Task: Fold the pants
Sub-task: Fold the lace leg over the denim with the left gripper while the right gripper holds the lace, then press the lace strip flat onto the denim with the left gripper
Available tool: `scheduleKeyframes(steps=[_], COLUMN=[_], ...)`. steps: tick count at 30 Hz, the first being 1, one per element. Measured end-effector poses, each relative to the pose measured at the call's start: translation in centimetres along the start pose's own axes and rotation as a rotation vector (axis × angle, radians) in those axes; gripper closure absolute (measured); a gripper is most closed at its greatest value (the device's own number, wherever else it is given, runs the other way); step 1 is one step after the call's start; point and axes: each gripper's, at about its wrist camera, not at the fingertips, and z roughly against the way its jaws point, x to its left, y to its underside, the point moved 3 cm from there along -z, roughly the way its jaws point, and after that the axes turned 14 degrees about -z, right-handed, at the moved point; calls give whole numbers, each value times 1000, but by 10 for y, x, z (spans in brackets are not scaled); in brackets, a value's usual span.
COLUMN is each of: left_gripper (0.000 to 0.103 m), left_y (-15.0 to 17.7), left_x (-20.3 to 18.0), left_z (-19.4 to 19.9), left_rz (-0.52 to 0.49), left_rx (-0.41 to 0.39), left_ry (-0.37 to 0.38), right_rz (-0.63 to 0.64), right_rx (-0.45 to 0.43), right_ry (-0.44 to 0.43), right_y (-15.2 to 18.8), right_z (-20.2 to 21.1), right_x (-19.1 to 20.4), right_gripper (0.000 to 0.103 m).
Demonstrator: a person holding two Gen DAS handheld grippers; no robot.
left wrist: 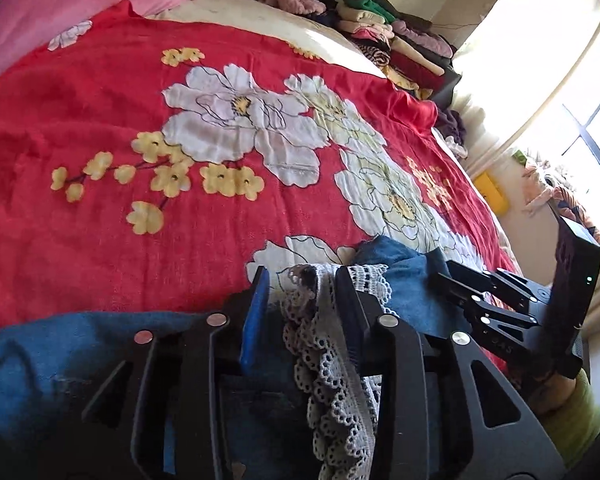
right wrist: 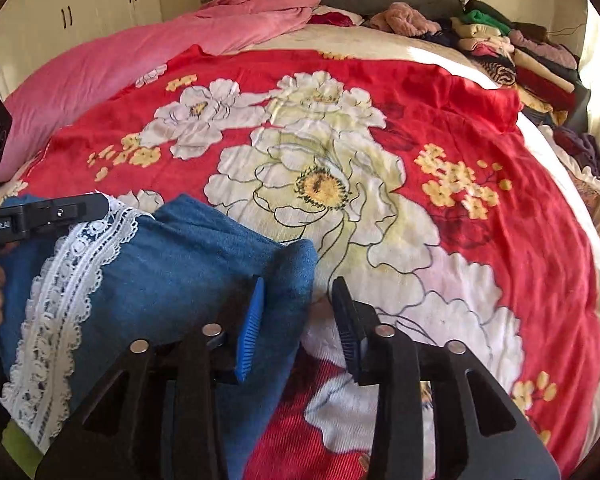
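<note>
While left gripper (left wrist: 300, 280) pinches lace trim (left wrist: 332, 380) of soft, floppy blue pants (right wrist: 172, 264), right gripper (right wrist: 298, 292) gapes wide at hem corner, likely next hold

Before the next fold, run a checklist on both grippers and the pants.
1. Left gripper on the fabric: ok, lace trim and denim lie between its fingers.
2. Left gripper fully clamped: cannot tell, a gap shows between the fingers.
3. Right gripper holding the pants: not ok, it is open, with the denim corner beside its blue pad.
4. Pants flat: not ok, bunched at the near edge of the blanket.
5. Room ahead to lay them: ok, bare blanket beyond.
</note>
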Motion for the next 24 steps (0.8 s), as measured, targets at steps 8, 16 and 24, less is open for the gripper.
scheduleKeyframes(steps=[8, 16, 24], left_gripper=[54, 48, 49], left_y=[14, 68, 102], left_x=[-7, -32, -56], left_z=[47, 95, 103], left_rz=[-24, 12, 71], left_rx=[-10, -1, 64], left_ry=[-67, -61, 3], right_rz=[62, 98, 143], right_rx=[-75, -31, 45], right_ry=[-118, -218, -282], right_y=[24, 74, 106], right_z=[76, 106, 101], right_x=[12, 19, 36], right_gripper=[50, 50, 50])
